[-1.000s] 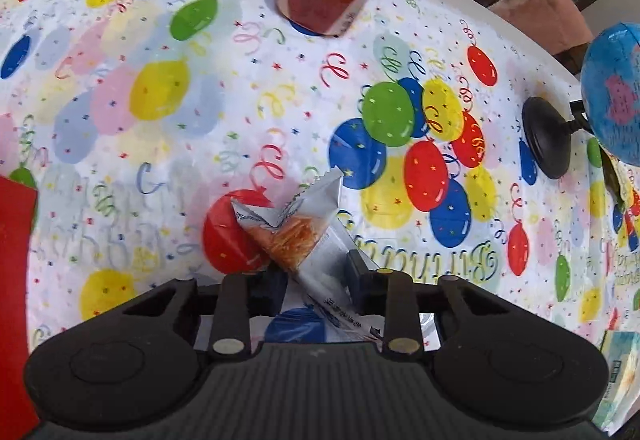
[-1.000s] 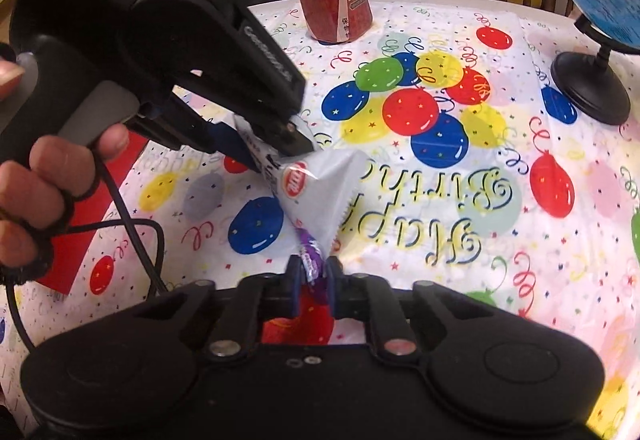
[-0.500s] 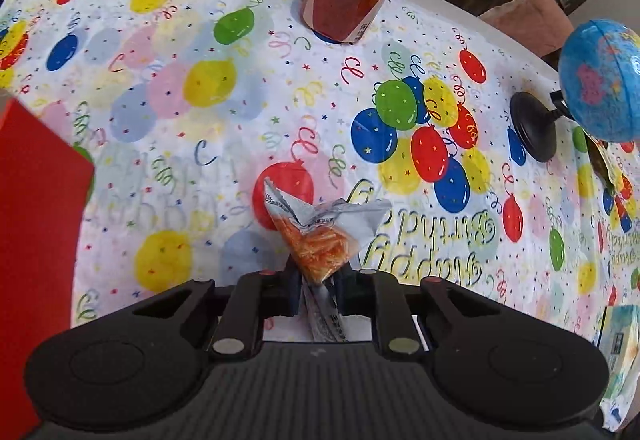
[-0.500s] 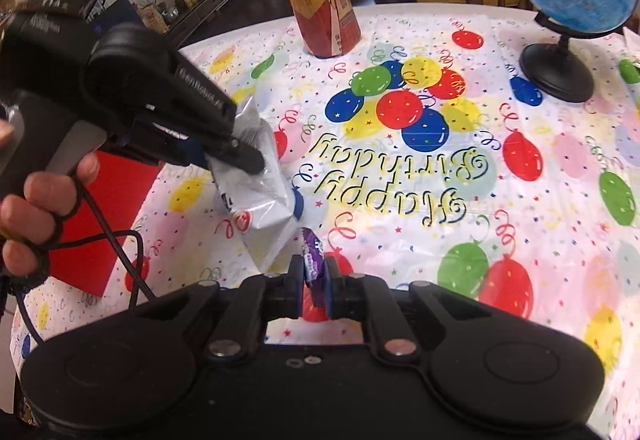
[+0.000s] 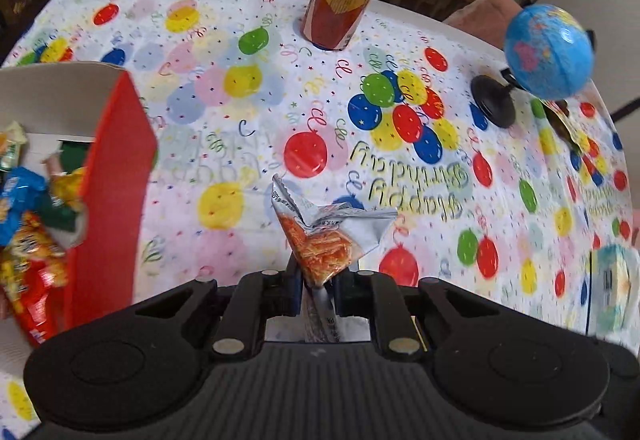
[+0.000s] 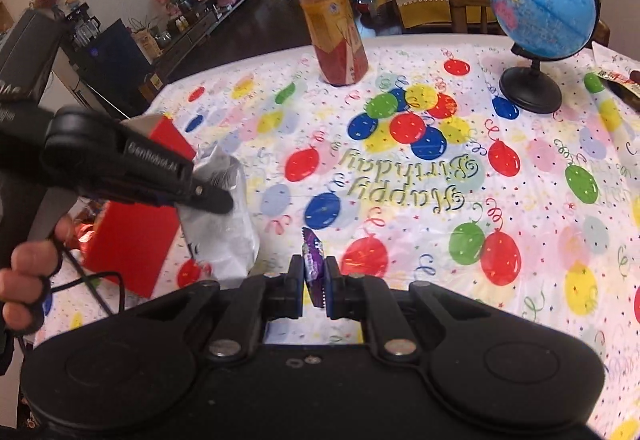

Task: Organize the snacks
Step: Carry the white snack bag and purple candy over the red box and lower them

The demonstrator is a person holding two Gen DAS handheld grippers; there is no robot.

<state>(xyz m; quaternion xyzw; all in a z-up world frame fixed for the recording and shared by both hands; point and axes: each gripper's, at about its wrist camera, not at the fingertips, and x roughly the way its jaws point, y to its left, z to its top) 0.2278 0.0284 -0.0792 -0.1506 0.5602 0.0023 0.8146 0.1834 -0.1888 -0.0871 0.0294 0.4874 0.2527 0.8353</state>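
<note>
Balloon-print bench point(image 5: 400, 40) below; my left gripper point(image 5: 316, 280) pinches a chip bag point(image 5: 324, 236), red box point(image 5: 116, 176) to its left; right gripper point(image 6: 314, 276) pinches a purple packet point(image 6: 312, 260).

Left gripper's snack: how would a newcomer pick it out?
Find the red cardboard box at the balloon-print tablecloth's left edge. Right of it, the left gripper pinches a silver foil packet picturing orange sticks, raised above the table, unlike the packets inside the box.
</note>
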